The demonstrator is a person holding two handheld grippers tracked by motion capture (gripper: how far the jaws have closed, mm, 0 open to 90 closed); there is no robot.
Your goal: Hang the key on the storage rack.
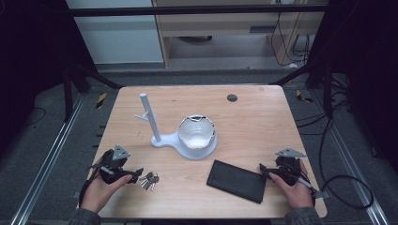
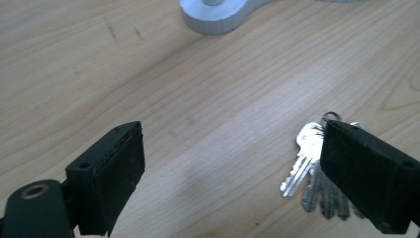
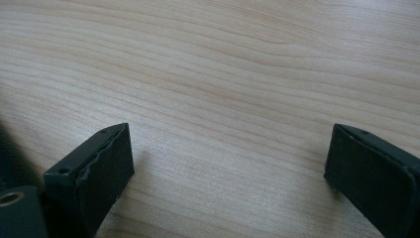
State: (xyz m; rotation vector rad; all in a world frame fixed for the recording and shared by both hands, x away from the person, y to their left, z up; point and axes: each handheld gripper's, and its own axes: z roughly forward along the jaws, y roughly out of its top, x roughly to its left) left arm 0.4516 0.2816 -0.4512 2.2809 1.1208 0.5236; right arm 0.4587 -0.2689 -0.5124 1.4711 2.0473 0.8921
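A bunch of silver keys (image 1: 149, 180) lies on the wooden table (image 1: 253, 122) near the front left. My left gripper (image 1: 136, 175) rests low just left of them, open; in the left gripper view the keys (image 2: 309, 163) sit beside and partly behind the right-hand jaw, with bare wood between the jaws. A flat black case (image 1: 237, 181) lies at the front, right of centre. My right gripper (image 1: 264, 169) is open just right of the case. In the right gripper view (image 3: 230, 163) its jaws stand wide over bare wood, with a dark edge at far left.
A white stand with an upright post (image 1: 150, 118) and a side peg holds a white bowl (image 1: 196, 131) at the table's middle; its base (image 2: 215, 15) shows in the left gripper view. A dark round grommet (image 1: 232, 98) sits near the far edge. Cables lie on the floor at right.
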